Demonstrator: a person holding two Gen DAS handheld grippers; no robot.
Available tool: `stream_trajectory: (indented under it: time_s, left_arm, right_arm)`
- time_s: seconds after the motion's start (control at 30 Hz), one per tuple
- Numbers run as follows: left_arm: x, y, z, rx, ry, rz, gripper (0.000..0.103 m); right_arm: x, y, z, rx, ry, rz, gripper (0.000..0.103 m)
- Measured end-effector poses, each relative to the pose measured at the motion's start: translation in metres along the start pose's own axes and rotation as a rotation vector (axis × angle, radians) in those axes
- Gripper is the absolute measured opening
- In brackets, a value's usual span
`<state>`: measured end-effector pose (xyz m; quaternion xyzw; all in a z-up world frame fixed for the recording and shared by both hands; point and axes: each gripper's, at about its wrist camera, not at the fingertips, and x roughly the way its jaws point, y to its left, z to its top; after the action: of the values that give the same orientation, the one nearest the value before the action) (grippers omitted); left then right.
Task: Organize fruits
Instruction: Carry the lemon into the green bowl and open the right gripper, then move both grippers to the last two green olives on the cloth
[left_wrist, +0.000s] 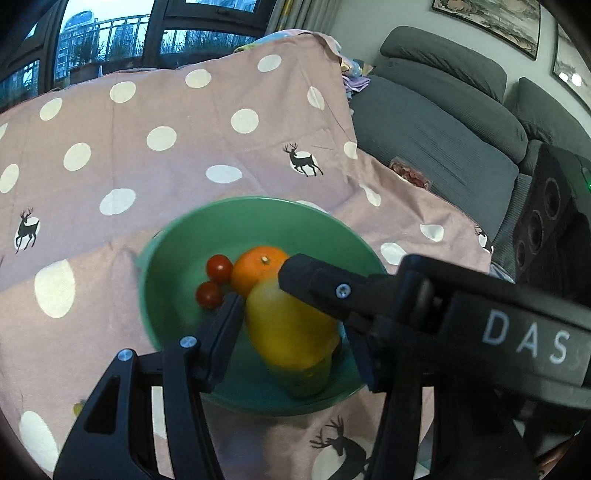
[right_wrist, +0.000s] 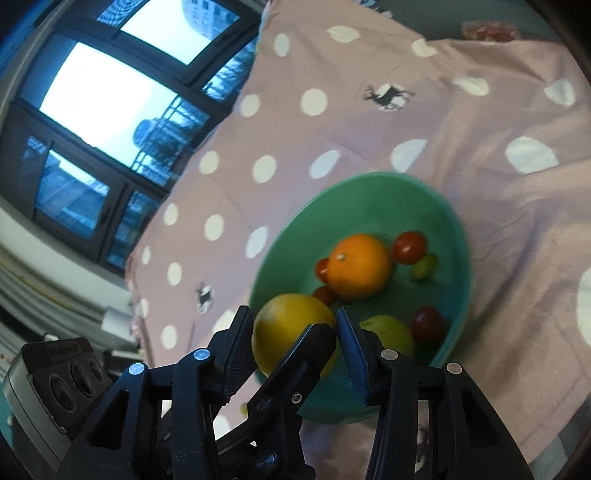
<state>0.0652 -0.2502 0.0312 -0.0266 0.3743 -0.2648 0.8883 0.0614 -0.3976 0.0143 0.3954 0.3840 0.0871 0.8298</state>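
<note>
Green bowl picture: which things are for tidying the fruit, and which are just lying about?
For the job: green bowl, yellow fruit, orange, cherry tomatoes, green fruit.
Just lying about: spotted cloth, grey sofa, black speaker.

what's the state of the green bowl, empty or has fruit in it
Partly filled: the green bowl holds an orange, several cherry tomatoes and a green fruit, with bare floor showing.

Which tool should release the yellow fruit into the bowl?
Left tool, likely: the fruit sits squarely between its fingers over the bowl; the right tool crosses in from the side.
</note>
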Motion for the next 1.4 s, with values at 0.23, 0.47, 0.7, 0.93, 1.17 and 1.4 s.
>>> stream_trajectory:
  time_s: [0.23, 0.47, 0.7, 0.93, 1.17, 1.4]
  left_arm:
    - [-0.007, 0.003, -0.001, -0.022, -0.019, -0.007, 0.065]
    - [-0.031, 0.018, -0.003, -0.042, -0.079, 0.061, 0.096]
    - [-0.077, 0.063, -0.01, -0.134, -0.183, 0.235, 0.103]
    - [-0.114, 0.118, -0.021, -0.218, -0.213, 0.448, 0.103]
    - [-0.14, 0.16, -0.035, -0.342, -0.231, 0.511, 0.102]
    - [-0.146, 0.178, -0.046, -0.422, -0.189, 0.444, 0.099]
  right_arm:
    - [-0.008, 0.009, 0.001, -0.045, -0.077, -0.087, 0.05]
    - [-0.019, 0.023, -0.004, -0.104, -0.129, -0.105, 0.053]
    - [-0.017, 0.048, -0.018, -0.199, -0.099, -0.133, 0.054]
    - [-0.006, 0.084, -0.04, -0.327, -0.022, -0.083, 0.063]
    - [0.021, 0.104, -0.062, -0.394, 0.112, -0.05, 0.063]
    - [0.049, 0.118, -0.081, -0.469, 0.182, -0.106, 0.063]
